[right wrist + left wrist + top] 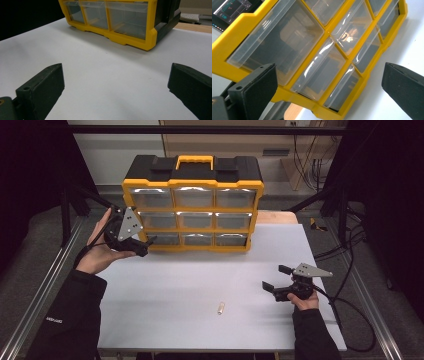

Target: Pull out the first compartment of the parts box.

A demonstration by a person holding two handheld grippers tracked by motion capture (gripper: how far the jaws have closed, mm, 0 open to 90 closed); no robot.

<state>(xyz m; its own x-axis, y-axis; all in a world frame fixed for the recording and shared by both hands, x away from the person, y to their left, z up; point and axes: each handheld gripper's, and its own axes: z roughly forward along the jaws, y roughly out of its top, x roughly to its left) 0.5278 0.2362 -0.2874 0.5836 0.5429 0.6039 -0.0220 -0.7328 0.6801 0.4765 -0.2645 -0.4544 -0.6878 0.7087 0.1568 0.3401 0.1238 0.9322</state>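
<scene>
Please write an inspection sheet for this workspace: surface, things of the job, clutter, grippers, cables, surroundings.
Surface: grey table top, flat, mostly bare.
Job's things: yellow and black drawer cabinet upright at the far edge, nine clear drawers, all closed; small peg lying near the front.
Clutter: nothing seen.
Grippers: left gripper open, by the cabinet's lower left corner; right gripper open, low over the table at right, holding nothing.
Cables: black cables trail off the right side.
Surroundings: metal frame rails, dark curtains.
</scene>
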